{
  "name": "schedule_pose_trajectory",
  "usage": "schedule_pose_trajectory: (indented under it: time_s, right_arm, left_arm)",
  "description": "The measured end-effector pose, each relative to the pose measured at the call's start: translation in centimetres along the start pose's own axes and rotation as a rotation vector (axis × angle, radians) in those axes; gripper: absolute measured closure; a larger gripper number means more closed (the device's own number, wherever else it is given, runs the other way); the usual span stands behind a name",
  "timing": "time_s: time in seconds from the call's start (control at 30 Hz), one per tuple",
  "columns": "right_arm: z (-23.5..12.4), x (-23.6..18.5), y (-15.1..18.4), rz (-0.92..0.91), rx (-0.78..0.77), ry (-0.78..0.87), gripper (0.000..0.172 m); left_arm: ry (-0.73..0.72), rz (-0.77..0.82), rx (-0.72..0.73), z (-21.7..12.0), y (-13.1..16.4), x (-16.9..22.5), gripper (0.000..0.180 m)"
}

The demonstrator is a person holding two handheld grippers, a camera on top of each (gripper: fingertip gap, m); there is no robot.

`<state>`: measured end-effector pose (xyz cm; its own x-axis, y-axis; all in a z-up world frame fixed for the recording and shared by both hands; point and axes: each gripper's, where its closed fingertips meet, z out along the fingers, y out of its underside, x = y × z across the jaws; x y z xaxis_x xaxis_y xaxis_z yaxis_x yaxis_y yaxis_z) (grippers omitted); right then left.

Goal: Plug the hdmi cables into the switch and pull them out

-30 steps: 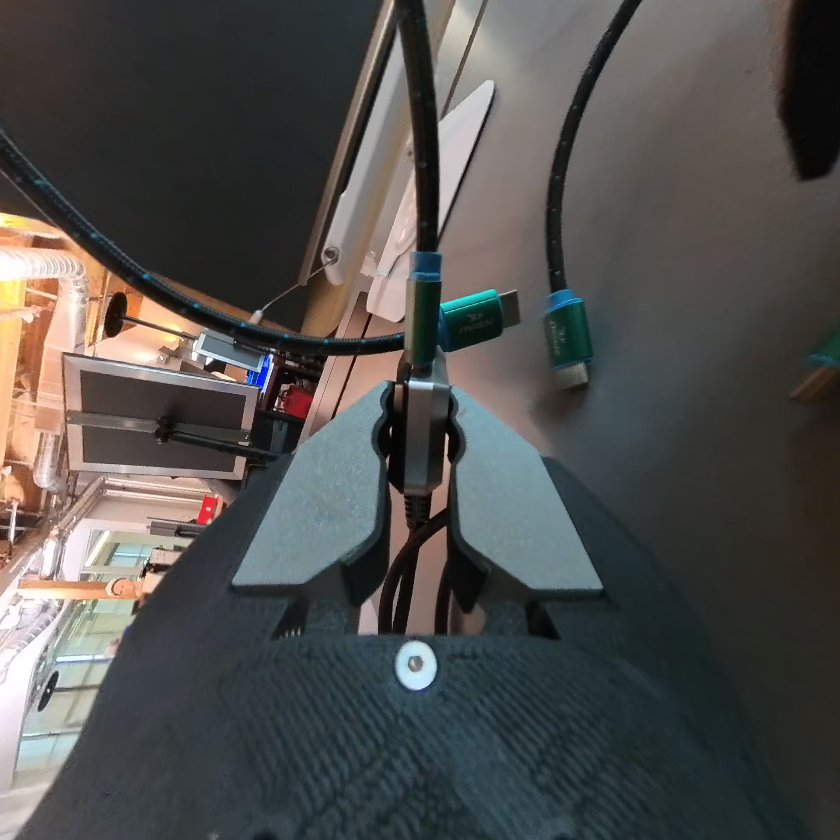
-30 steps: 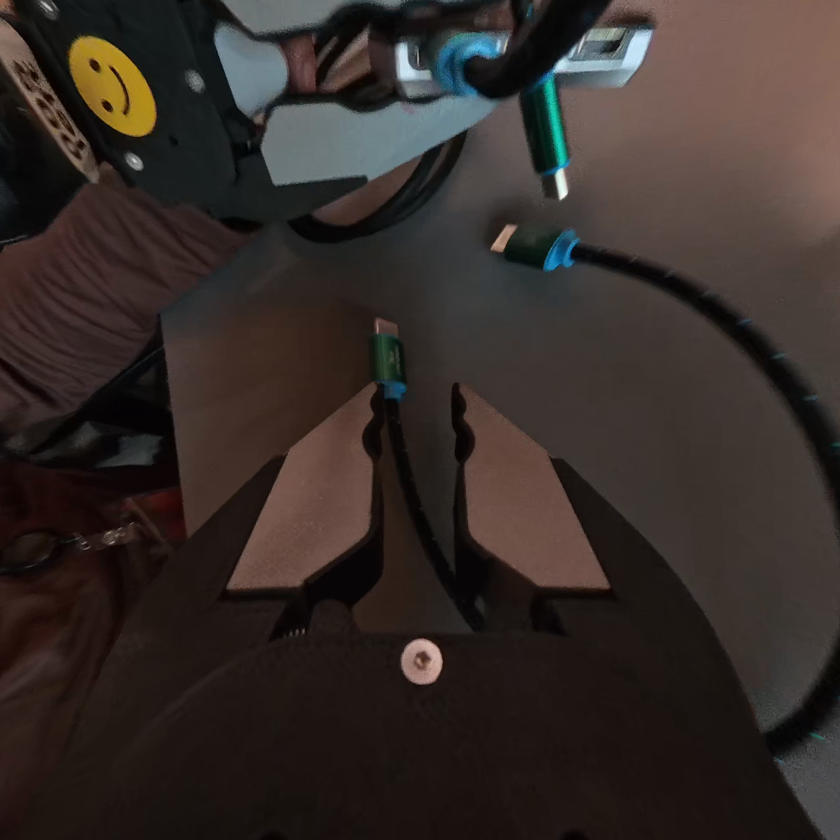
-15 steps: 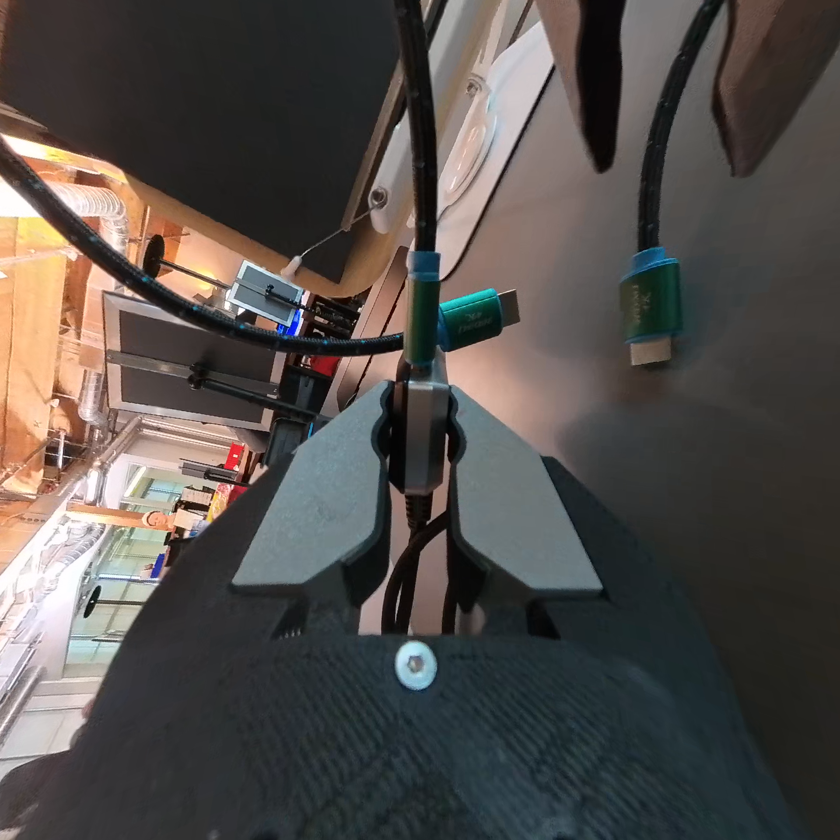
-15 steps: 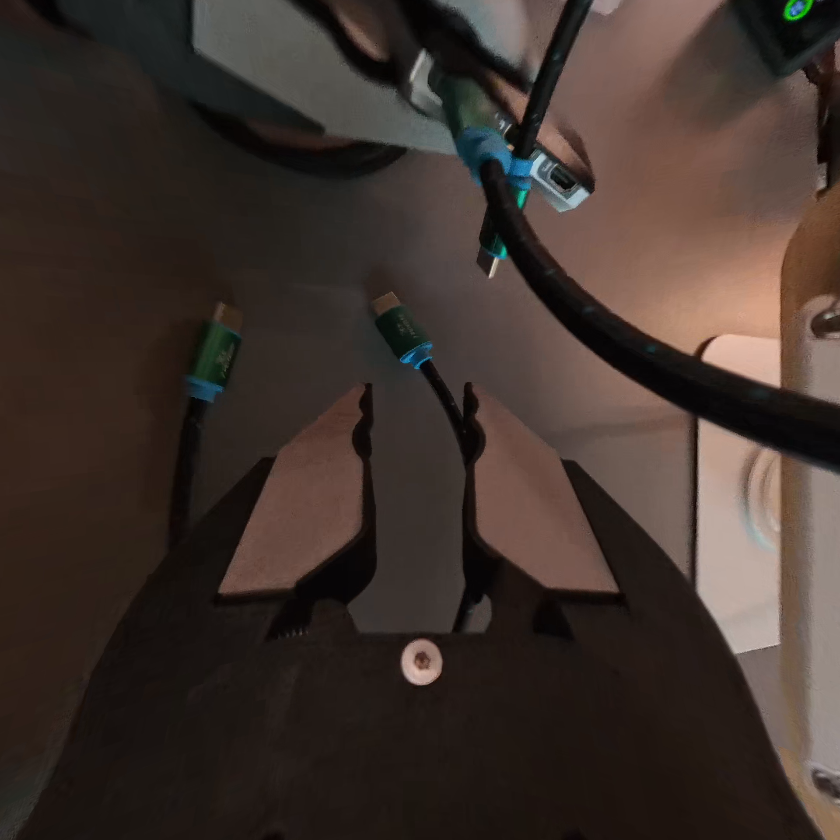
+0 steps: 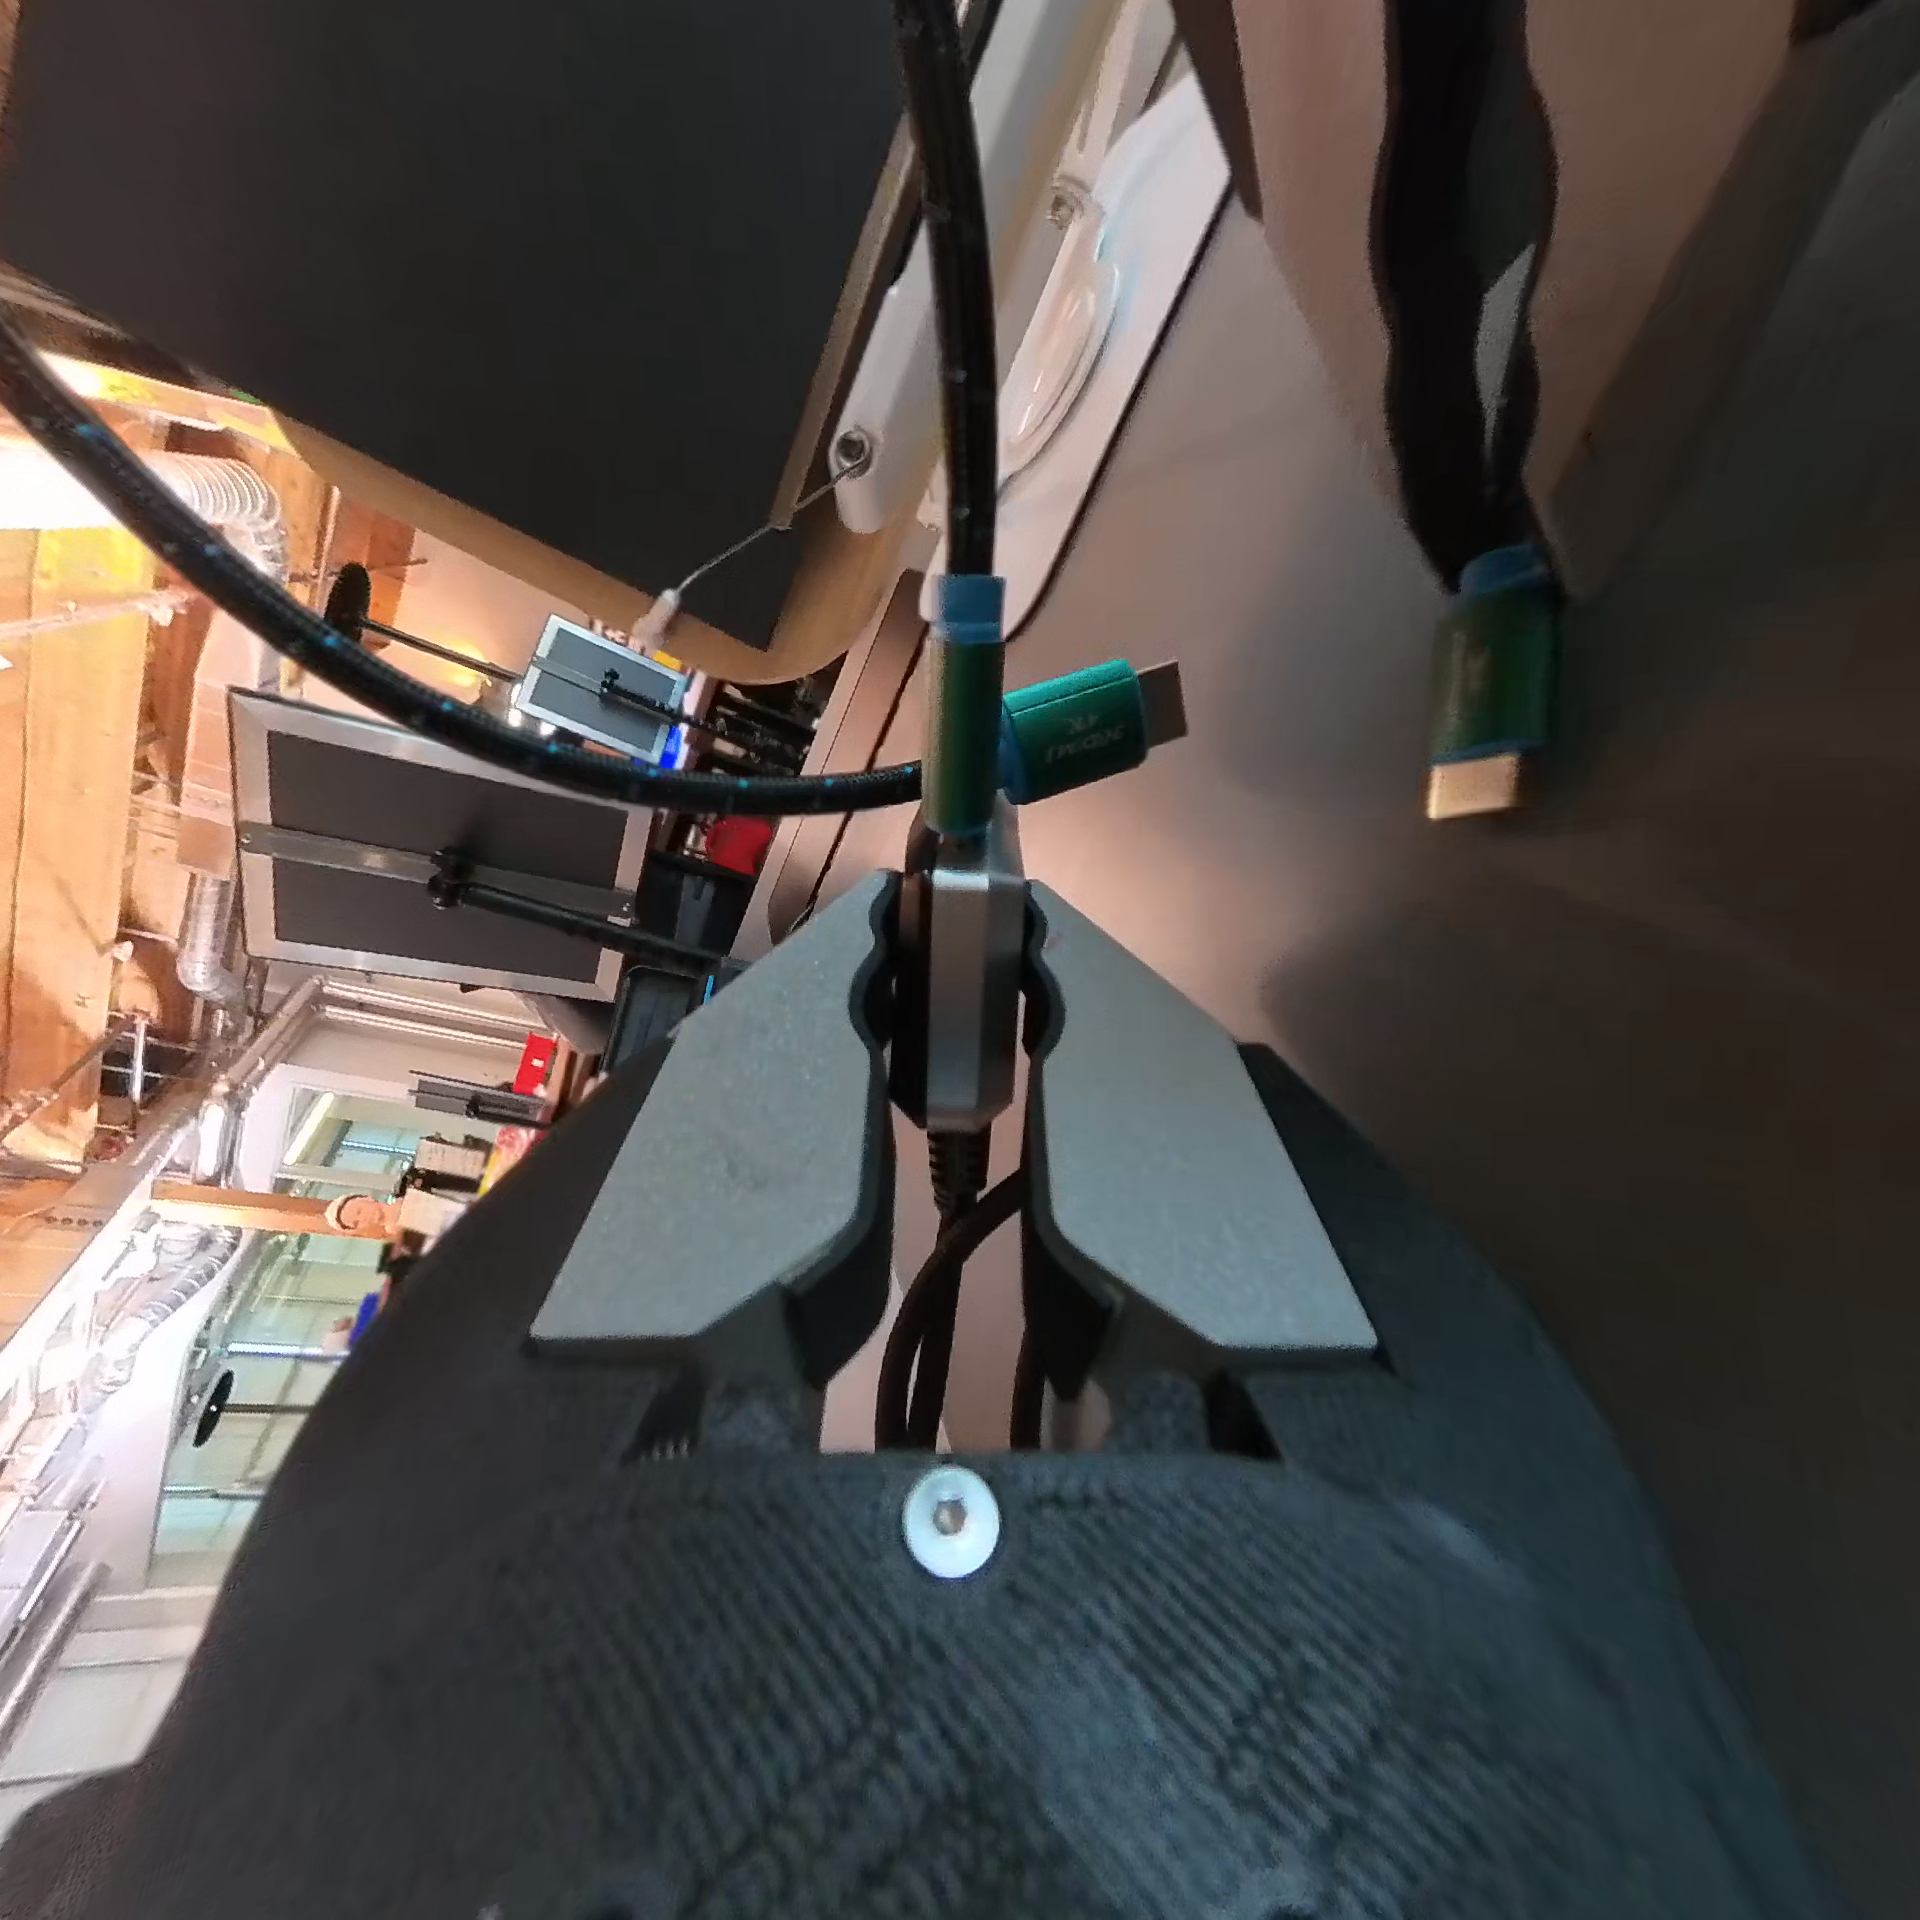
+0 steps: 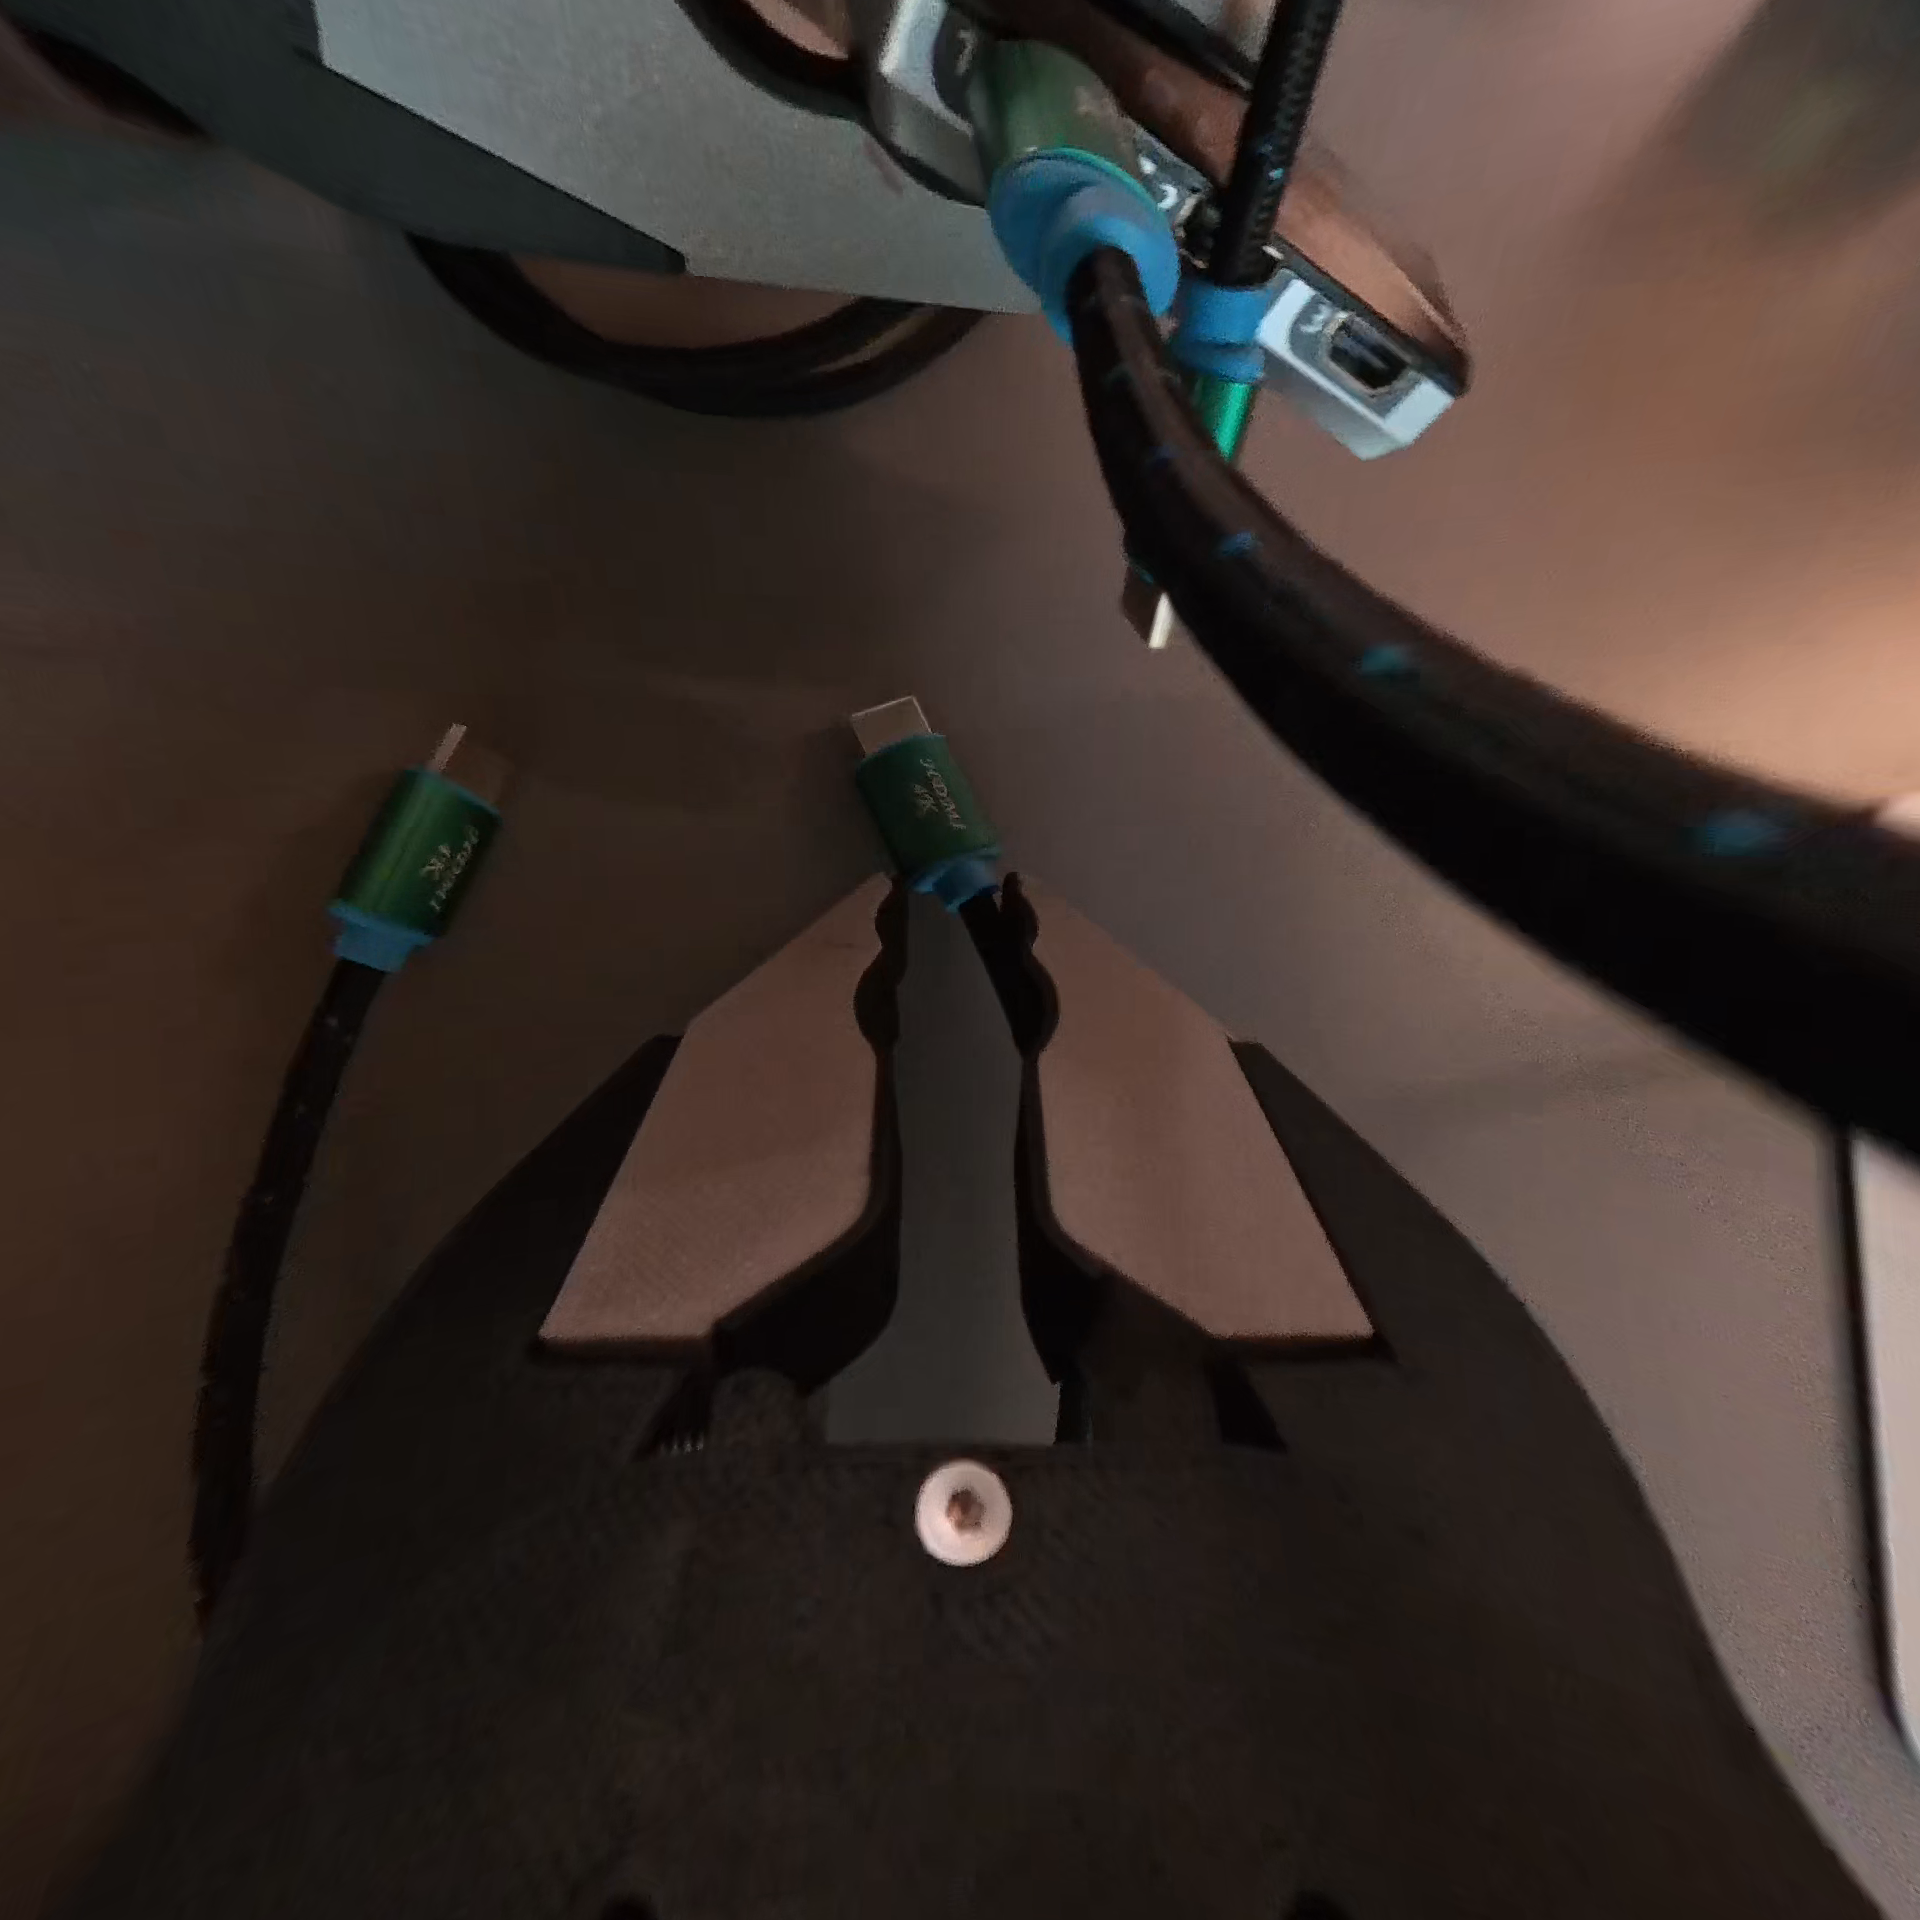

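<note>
Clamping the flat silver metal switch (image 5: 971, 997) edge-on, the left tool (image 5: 961, 914) carries one green-shelled plug (image 5: 961, 717). The right tool (image 6: 956, 914) stands narrowly parted around a black braided cable (image 6: 997, 956), right pad touching, its green plug (image 6: 925, 810) over the dark surface (image 6: 623, 571). A cable-only hold could let the plug swivel and miss its port.

Dark brown tabletop (image 6: 520, 582), two green-plugged HDMI cables (image 6: 421, 842) lying on it

Right gripper (image 6: 954, 904) jaws narrower around the cable (image 6: 992, 961).
</note>
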<state>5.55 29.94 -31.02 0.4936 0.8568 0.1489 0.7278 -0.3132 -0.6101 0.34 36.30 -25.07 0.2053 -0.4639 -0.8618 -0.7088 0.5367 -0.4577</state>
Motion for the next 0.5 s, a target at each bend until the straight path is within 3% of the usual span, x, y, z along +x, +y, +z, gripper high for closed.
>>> schedule_pose_trajectory:
  time_s: [0.2, 0.33, 0.5]
  right_arm:
    - [-2.3, 0.5, 2.1, 0.177, -0.025, 0.189, 0.158]
    - [-4.6, 0.5, 2.4, 0.301, 0.050, 0.256, 0.159]
    - [-6.7, 0.7, 1.9, 0.327, 0.138, 0.319, 0.160]
  left_arm:
    - [0.003, 0.120, 0.016, 0.1, -0.5, 1.0, 0.162]
    - [-0.024, 0.231, 0.041, 0.0, -1.5, 1.7, 0.162]
    - [-0.053, 0.246, 0.097, -0.5, -3.1, 2.0, 0.161]
